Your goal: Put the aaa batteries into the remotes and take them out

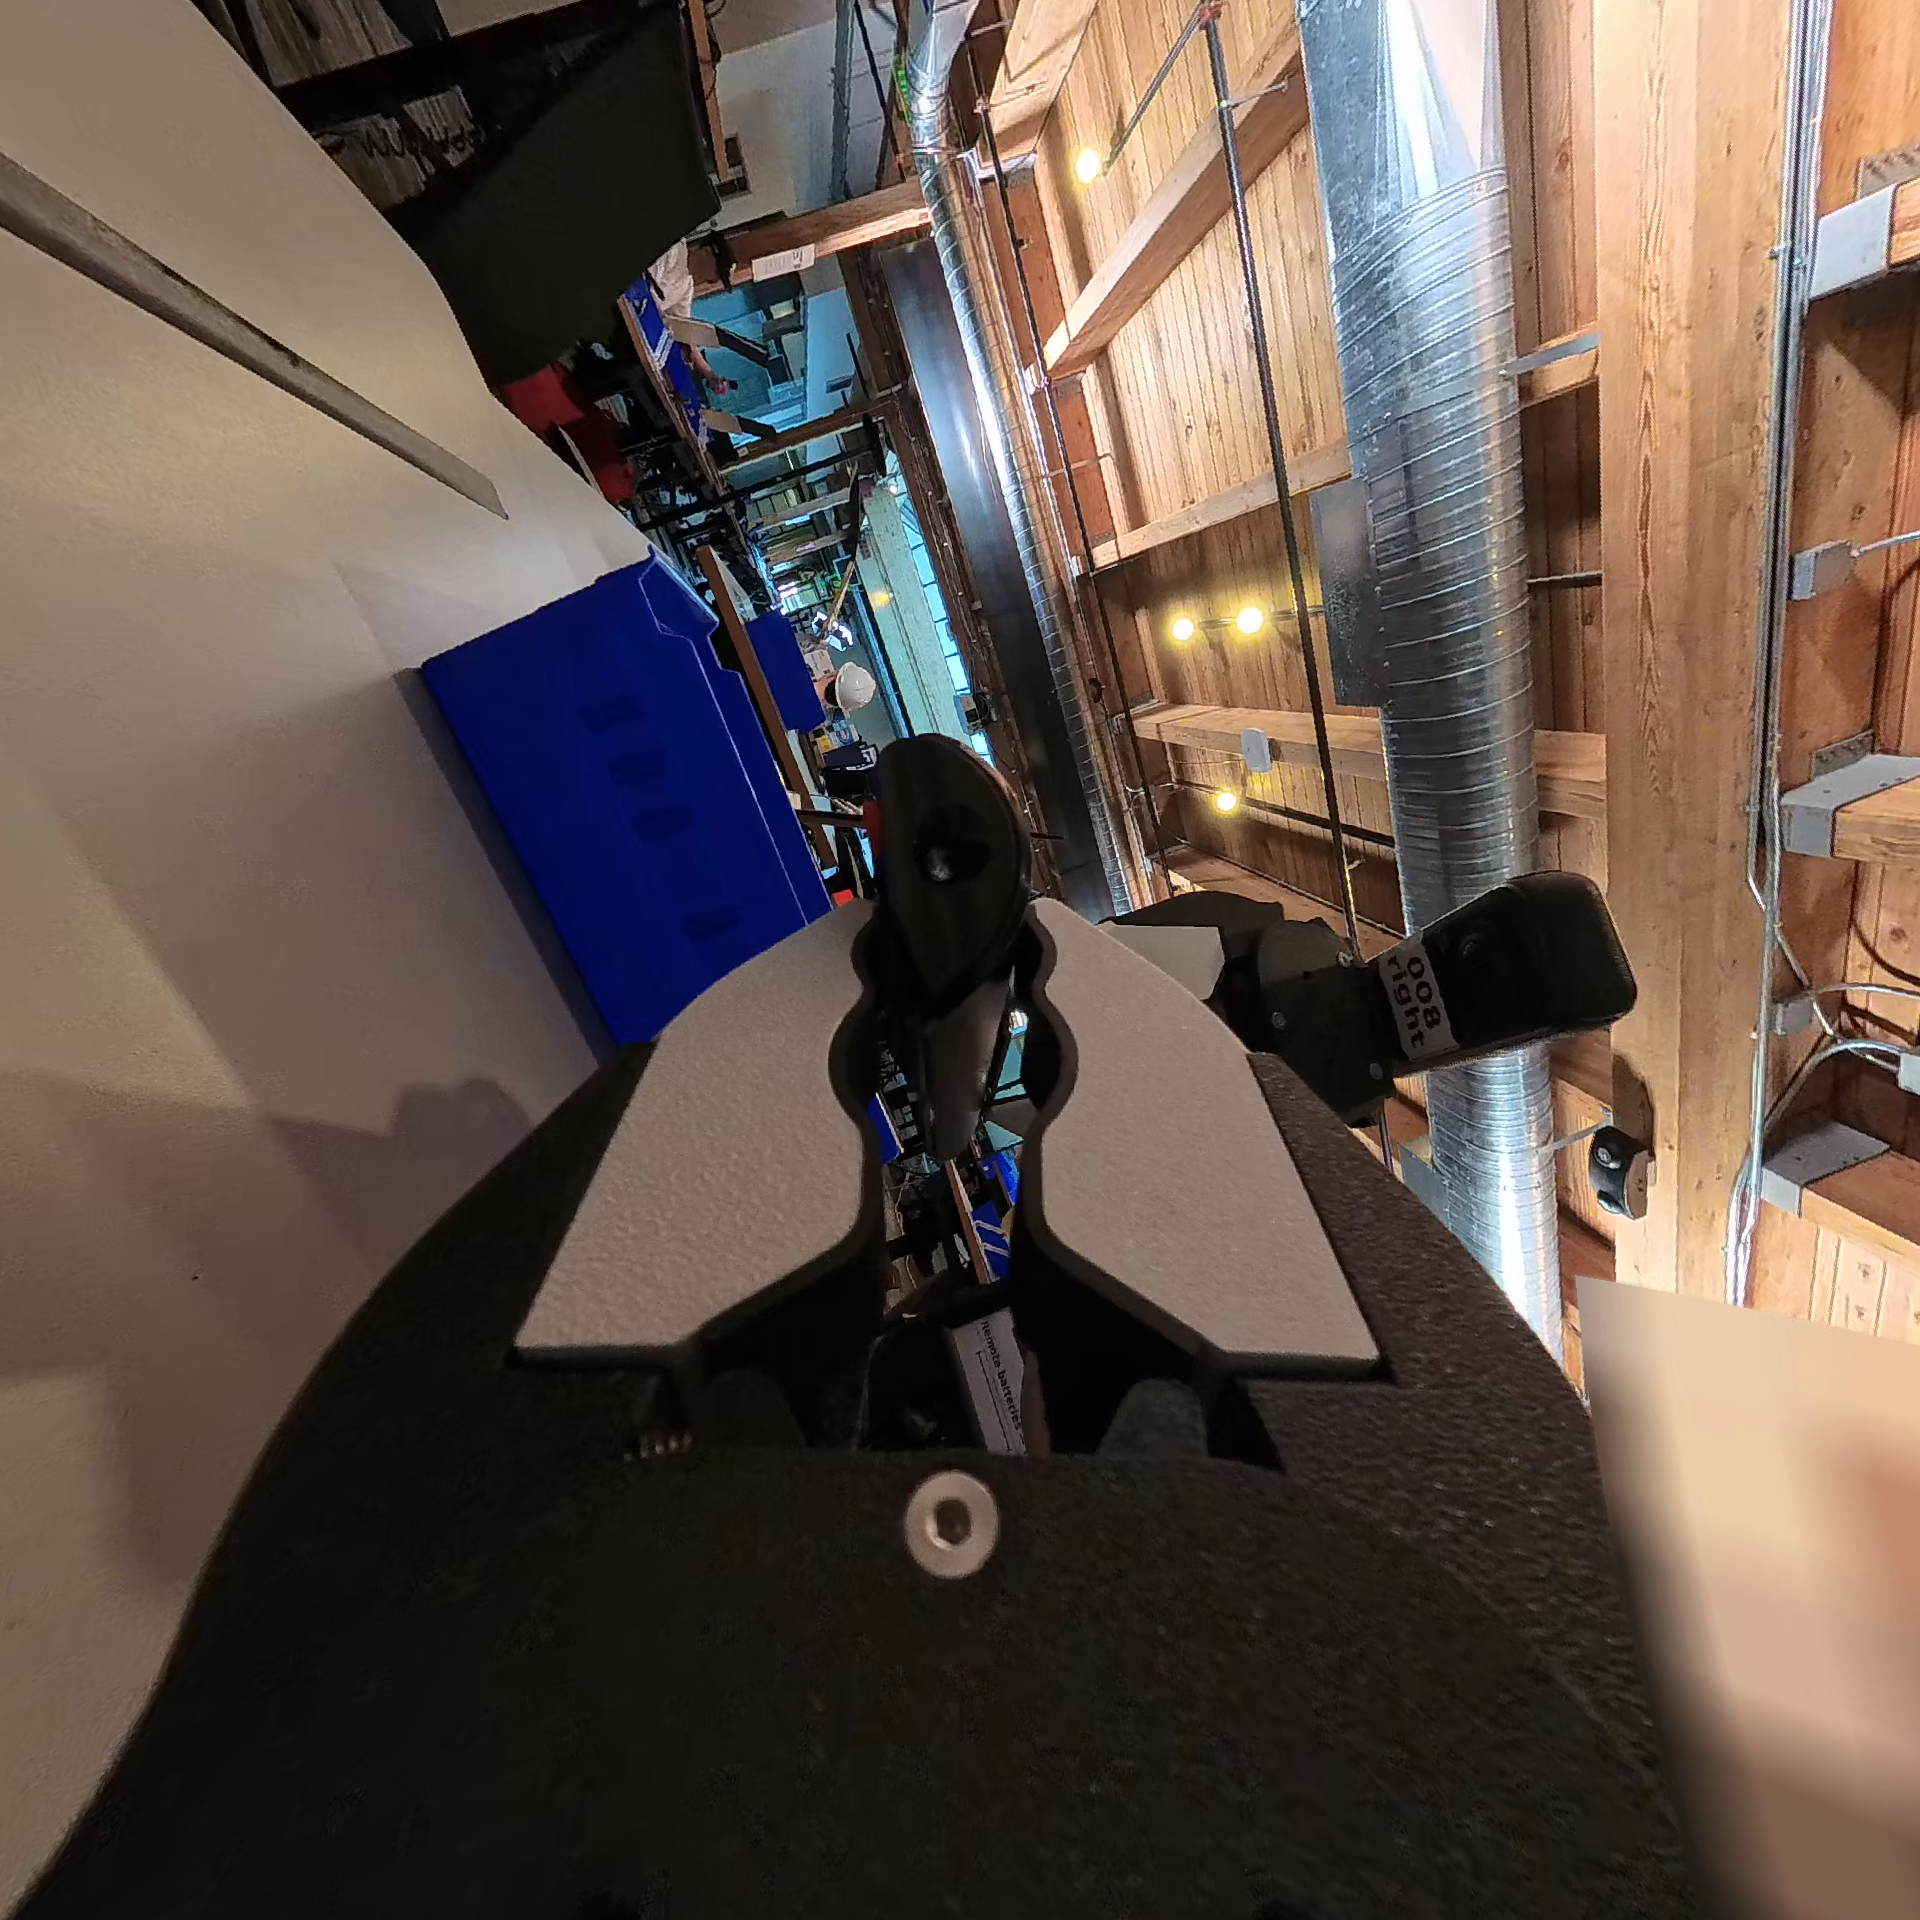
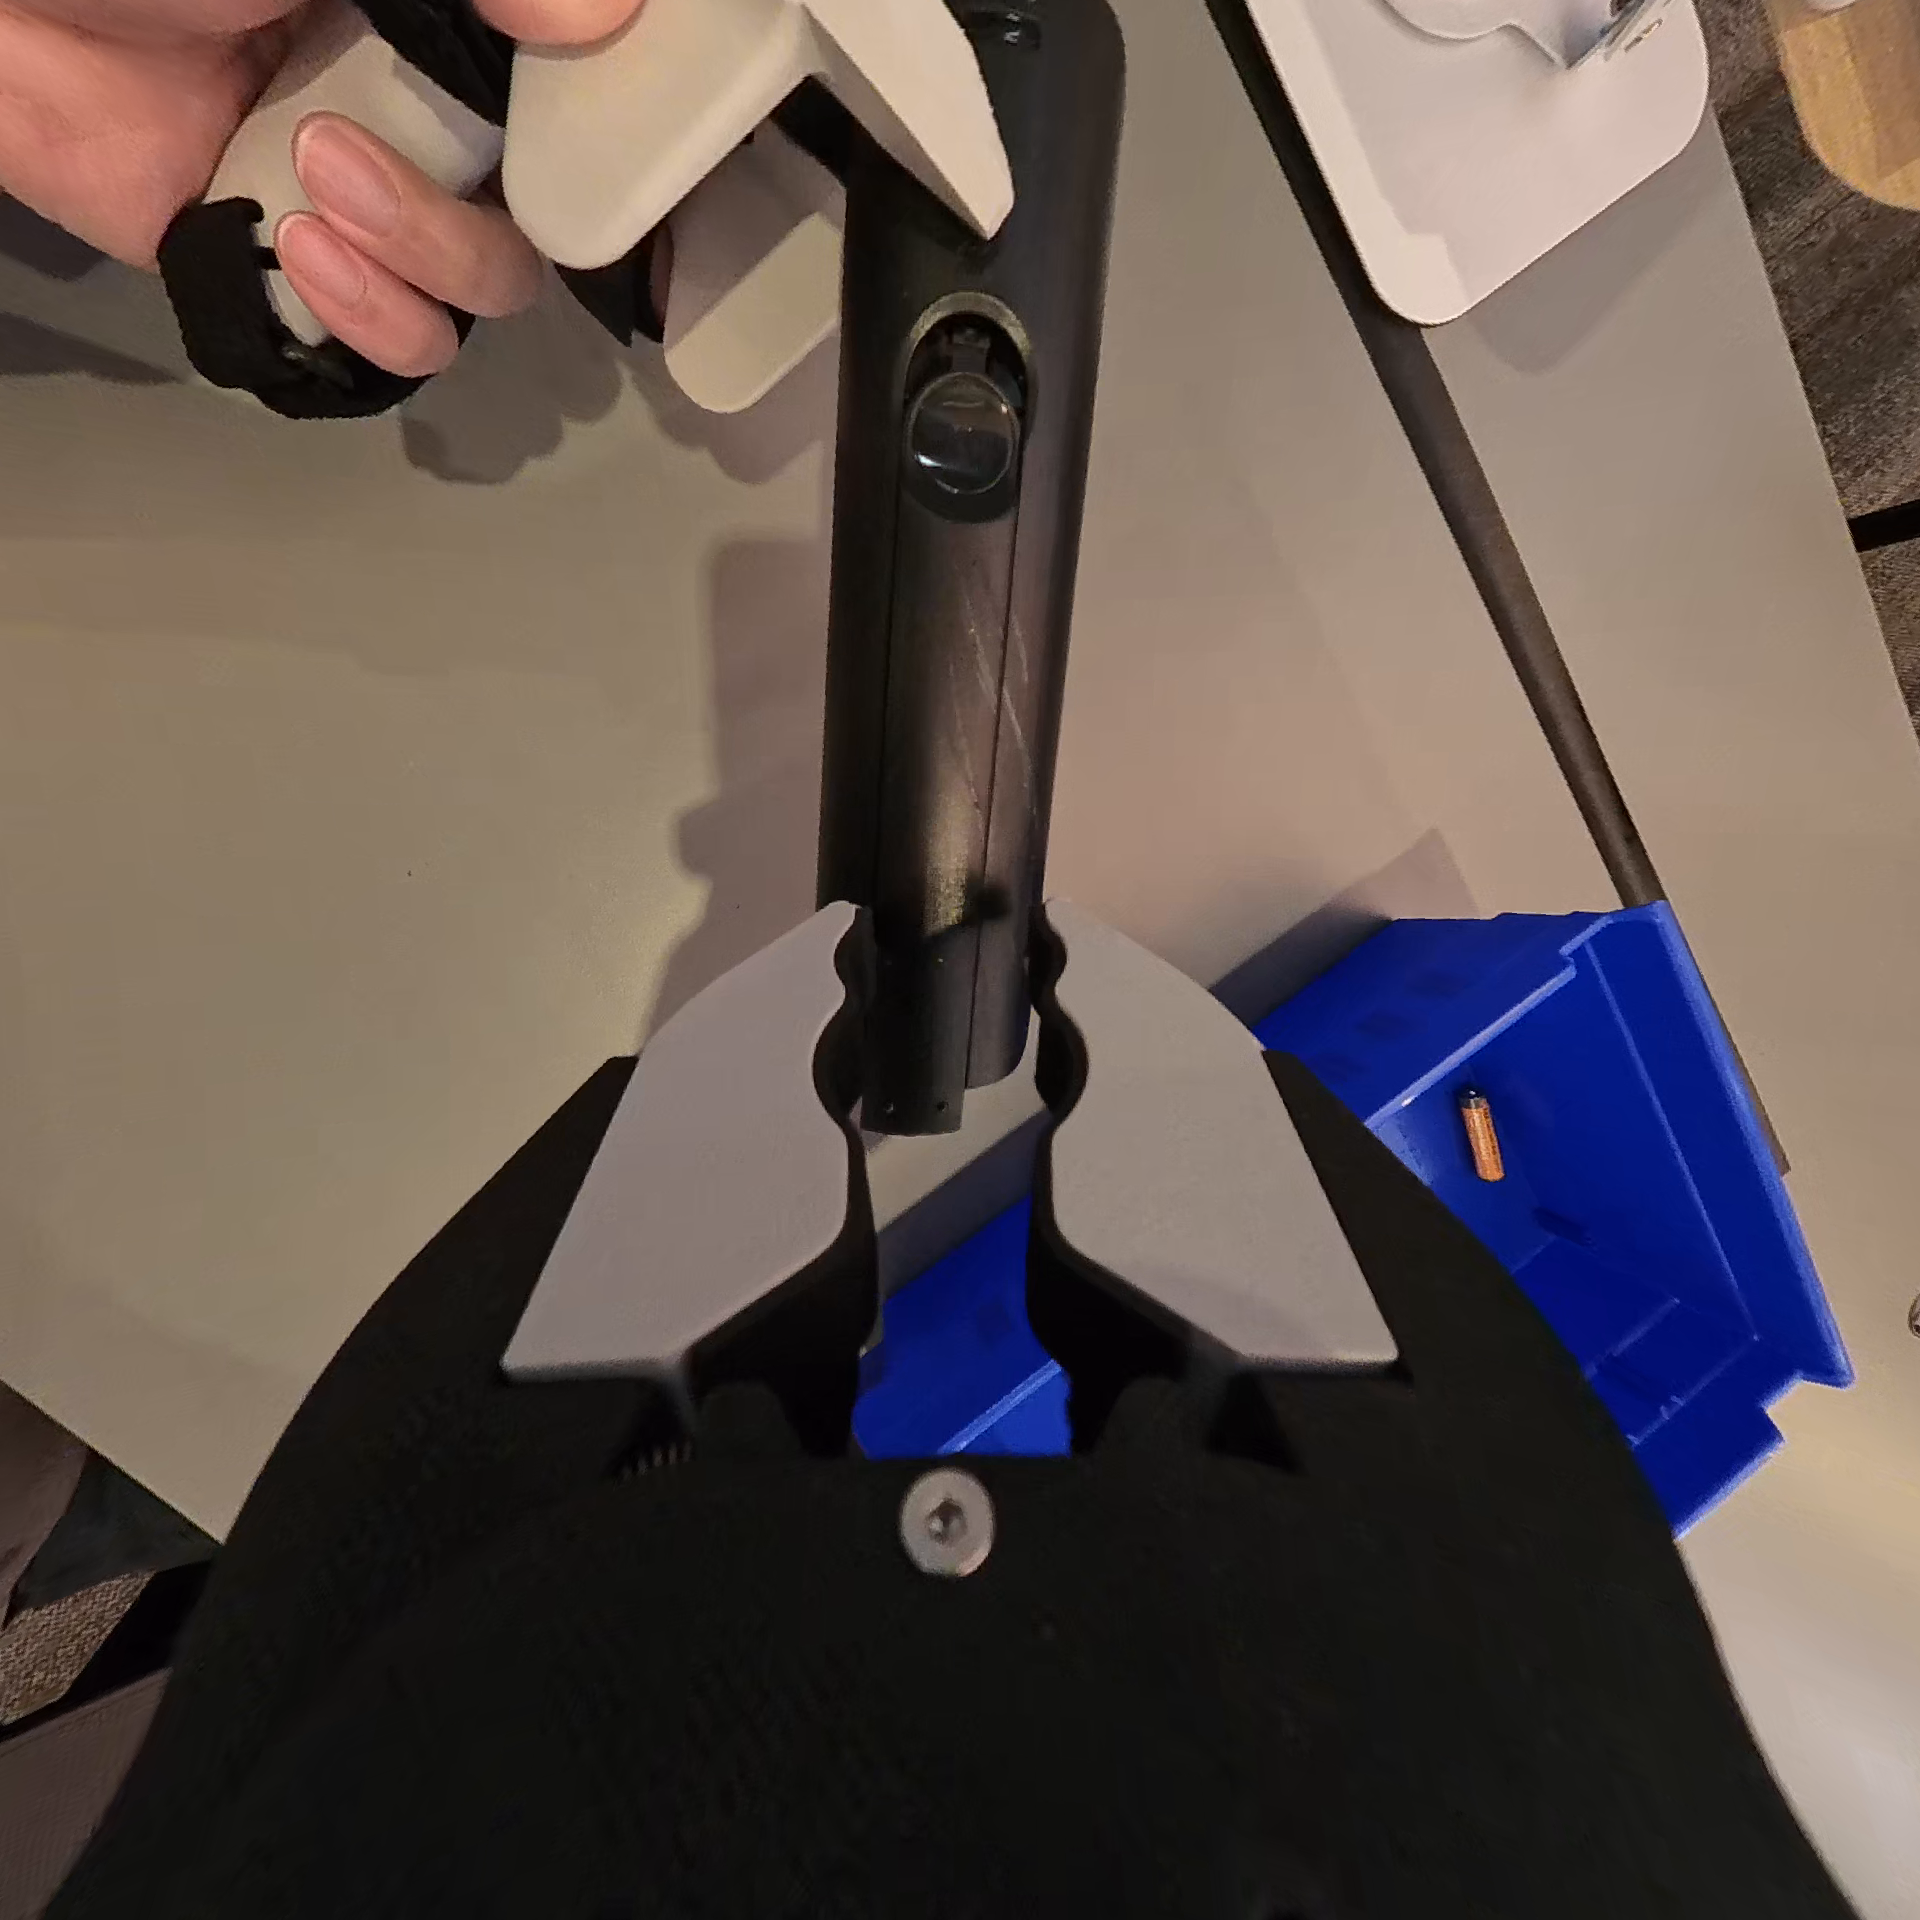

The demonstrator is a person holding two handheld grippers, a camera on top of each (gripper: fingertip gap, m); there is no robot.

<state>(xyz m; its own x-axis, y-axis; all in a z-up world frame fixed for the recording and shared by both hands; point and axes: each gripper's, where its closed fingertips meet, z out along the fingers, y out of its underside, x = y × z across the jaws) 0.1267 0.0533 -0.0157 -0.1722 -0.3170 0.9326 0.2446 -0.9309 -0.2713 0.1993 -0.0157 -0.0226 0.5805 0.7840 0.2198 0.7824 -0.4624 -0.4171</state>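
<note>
right tool [image 2: 948, 1023]: closed on near end of black remote [image 2: 961, 665], held above grey worktop [image 2: 364, 779]
left tool [image 1: 948, 997]: clamped on remote's far end, 12 o'clock
AAA battery [image 2: 1480, 1135]: inside blue bin [image 2: 1621, 1174], 4 o'clock

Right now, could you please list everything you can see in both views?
remote: one, black, held in the air between both claws, over the table
battery: one, copper and black, lying inside the bin
bin: one, blue, on the table
table: one, grey, under everything
white base: one, far right corner of the table
hand: one, gripping the left handle
left claw: one, grey fingers, shut on the remote's end
right claw: one, grey fingers, shut on the remote's near end
</note>
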